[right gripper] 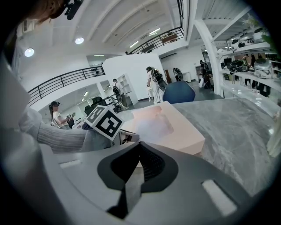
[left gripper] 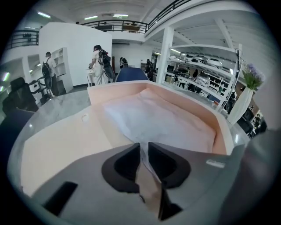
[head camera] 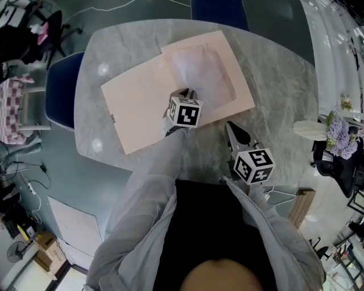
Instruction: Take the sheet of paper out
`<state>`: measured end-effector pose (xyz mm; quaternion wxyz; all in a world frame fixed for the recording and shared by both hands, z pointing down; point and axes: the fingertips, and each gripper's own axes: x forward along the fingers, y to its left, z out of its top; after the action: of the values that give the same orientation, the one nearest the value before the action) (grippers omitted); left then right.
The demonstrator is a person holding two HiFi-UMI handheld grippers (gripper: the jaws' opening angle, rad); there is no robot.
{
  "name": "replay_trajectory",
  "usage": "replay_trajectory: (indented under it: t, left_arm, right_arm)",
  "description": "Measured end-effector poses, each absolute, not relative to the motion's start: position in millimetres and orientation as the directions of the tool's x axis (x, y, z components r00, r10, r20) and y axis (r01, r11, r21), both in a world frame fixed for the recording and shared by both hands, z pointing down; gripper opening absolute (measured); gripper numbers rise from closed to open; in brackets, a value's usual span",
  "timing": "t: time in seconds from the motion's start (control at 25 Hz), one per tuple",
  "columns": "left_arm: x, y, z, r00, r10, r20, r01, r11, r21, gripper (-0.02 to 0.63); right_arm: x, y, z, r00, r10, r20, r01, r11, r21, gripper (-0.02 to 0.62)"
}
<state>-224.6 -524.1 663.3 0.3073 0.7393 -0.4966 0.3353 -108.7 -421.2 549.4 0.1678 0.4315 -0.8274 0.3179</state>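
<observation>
Head view, with both gripper views. One marble table (head camera: 278, 74) carries one pink box (head camera: 243, 98), open, with its one lid (head camera: 133, 111) lying flat against the box's left side. One sheet of paper (head camera: 202, 65), white and crumpled, lies inside the box and covers its floor.

You hold two grippers. Your left gripper (head camera: 187, 92) is at the box's near rim. Its jaws are drawn narrow onto the near edge of the sheet of paper (left gripper: 162, 123), and a thin white fold runs up between the pads. Your right gripper (head camera: 228, 125) is over the table's near edge, just right of the box and apart from it. Its jaws are closed together with nothing between them.

Two blue chairs stand at the table, one (head camera: 60, 91) on the left and one (head camera: 219, 10) on the far side. One vase of lilac flowers (head camera: 339, 135) stands at the right.
</observation>
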Motion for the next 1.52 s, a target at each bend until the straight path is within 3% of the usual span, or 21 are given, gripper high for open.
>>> replay_trajectory:
  t: [0.24, 1.08, 1.52]
  left_arm:
    - [-232.4, -527.5, 664.8, 0.32, -0.542, 0.777, -0.938, -0.296, 0.18, 0.005]
    - [-252.9, -506.4, 606.4, 0.337, -0.657, 0.675, -0.939, -0.292, 0.184, 0.002]
    - [-273.0, -474.3, 569.0, 0.278, -0.727, 0.628, -0.96, -0.234, 0.154, 0.001]
  right_arm:
    - [-104.3, -417.9, 547.3, -0.571, -0.616, 0.543, -0.82, 0.417, -0.391, 0.009]
    - [-88.1, -390.6, 521.7, -0.58, -0.643, 0.5, -0.815, 0.454, -0.361, 0.009]
    - [-84.8, -377.0, 501.5, -0.619, -0.641, 0.455, -0.786, 0.507, -0.355, 0.009]
